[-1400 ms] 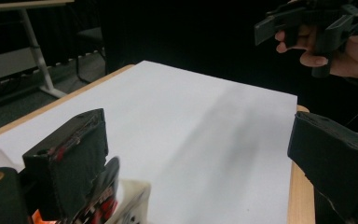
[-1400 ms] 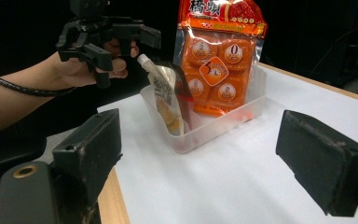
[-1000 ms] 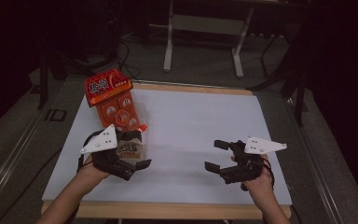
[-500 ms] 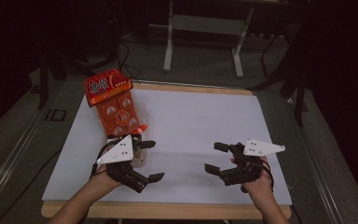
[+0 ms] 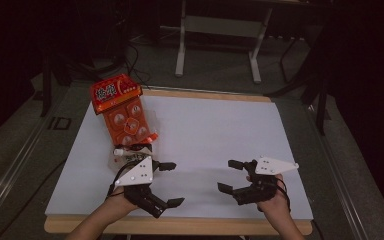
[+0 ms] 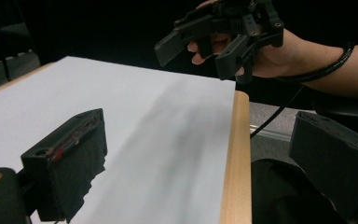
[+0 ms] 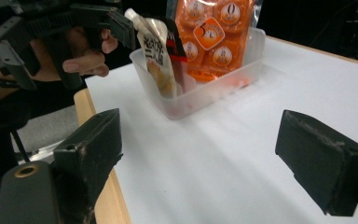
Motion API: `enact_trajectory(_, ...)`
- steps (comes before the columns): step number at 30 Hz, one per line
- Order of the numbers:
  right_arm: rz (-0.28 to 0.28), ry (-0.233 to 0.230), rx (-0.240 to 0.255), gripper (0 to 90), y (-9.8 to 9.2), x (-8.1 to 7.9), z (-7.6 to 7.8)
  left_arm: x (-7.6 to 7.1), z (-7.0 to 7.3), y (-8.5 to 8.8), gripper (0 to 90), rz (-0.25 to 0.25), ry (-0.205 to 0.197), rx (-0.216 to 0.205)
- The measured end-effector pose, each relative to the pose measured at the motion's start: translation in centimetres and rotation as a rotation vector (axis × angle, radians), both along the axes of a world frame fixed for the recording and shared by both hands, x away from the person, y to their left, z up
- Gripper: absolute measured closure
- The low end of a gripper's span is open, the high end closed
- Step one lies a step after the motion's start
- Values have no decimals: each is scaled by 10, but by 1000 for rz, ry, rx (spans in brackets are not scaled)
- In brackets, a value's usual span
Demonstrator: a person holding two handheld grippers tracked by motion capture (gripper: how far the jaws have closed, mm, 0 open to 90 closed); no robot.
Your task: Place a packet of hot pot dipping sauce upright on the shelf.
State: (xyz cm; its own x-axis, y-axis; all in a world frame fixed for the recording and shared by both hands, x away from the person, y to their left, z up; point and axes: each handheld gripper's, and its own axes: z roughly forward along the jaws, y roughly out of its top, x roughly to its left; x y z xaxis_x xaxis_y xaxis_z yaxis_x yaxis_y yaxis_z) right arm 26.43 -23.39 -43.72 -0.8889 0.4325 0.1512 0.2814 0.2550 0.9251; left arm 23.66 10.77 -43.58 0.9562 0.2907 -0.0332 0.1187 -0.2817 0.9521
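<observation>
An orange snack bag (image 5: 122, 112) stands in a clear plastic tub (image 7: 205, 91) at the table's left. A pale spouted pouch (image 5: 125, 152) leans at the tub's near end. In the right gripper view the pouch (image 7: 154, 56) stands in front of the orange bag (image 7: 214, 32). My left gripper (image 5: 172, 184) is open and empty just in front of the tub, pointing right. My right gripper (image 5: 229, 176) is open and empty too, facing it across the near middle. Each gripper view shows the other gripper: the right gripper (image 6: 200, 44) and the left gripper (image 7: 70, 25).
A white sheet (image 5: 220, 130) covers the table, with a wooden front edge (image 5: 205, 226) just below both hands. A metal stand (image 5: 217, 25) rises behind the table on the dark floor. A black cable (image 6: 279, 112) trails from the right hand.
My left gripper has drawn back from the pouch at the tub toward the front edge and swung right, jaws wide. The pouch stays at the tub. The right gripper has hardly moved.
</observation>
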Motion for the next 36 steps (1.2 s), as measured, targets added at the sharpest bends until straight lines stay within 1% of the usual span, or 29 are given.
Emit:
enact_trajectory(2,0,7,-2,143,-1,-1,-3,-1,-5,-2,47,-7,11,5)
enact_trajectory(6,-6,13,-6,143,-2,-1,-8,-3,-12,-4,47,-12,27,1)
enact_trajectory(12,-14,23,-14,143,-5,-2,-15,-6,-23,-6,48,-20,30,18)
enact_trajectory(15,-17,25,-17,143,-7,-3,-18,-8,-29,-7,48,-18,40,19)
enact_trajectory(18,-20,28,-19,143,-8,-3,-22,-9,-35,-7,48,-21,46,32)
enact_trajectory(22,-28,33,-23,143,-11,-3,-26,-9,-42,-5,48,-7,59,35)
enact_trajectory(28,-45,41,-45,143,-16,-4,-33,-11,-46,1,48,4,45,48)
enact_trajectory(29,-46,45,-49,143,-16,-4,-35,-11,-48,3,48,9,47,43)
enact_trajectory(33,-53,43,-67,143,-19,-4,-39,-10,-53,8,48,24,52,54)
enact_trajectory(36,-61,37,-71,143,-21,-3,-41,-10,-58,10,49,27,59,41)
